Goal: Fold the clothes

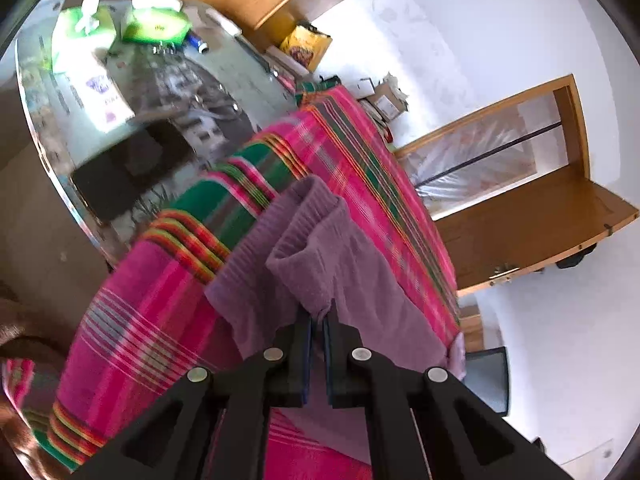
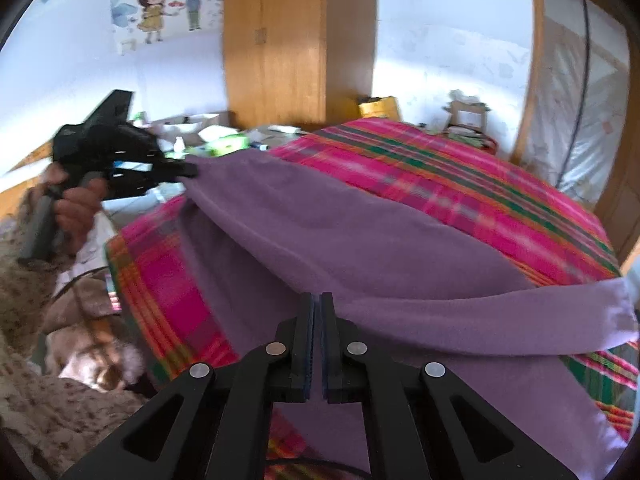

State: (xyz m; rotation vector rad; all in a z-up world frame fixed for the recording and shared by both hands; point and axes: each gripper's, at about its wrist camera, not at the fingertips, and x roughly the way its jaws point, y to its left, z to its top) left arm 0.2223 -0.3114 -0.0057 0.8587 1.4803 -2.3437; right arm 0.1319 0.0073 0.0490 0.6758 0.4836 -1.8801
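Left gripper [image 1: 318,316]: fingers pressed together, pinching an edge of the purple garment [image 1: 320,256]. Ribbed cuff or hem end lies just past the tips, flat on the striped blanket [image 1: 160,304].

Right gripper [image 2: 318,300]: fingers pressed together too, cloth edge caught at the tips. From here the purple garment [image 2: 320,232] spans between both grippers, draped over the pink-green striped blanket [image 2: 460,176]; one part trails off to the right edge. The left gripper [image 2: 188,170] shows at far left of the right wrist view, clamped on the other end, with the person's hand [image 2: 76,208] around its grip.

Beyond the blanket in the left wrist view: glass table [image 1: 48,120], cluttered. On it two green tissue boxes [image 1: 158,26], each with a tissue sticking out the top, plus a dark flat item nearer the blanket; can't tell what it is. A yellow bag [image 1: 306,46] stands by the wall further back; contents not visible. Small cardboard boxes [image 1: 384,100] beside it, contents unclear.

Farthest: wooden wardrobe [image 2: 292,40], wooden door [image 1: 532,216], cartoon wall sticker [image 2: 168,4].
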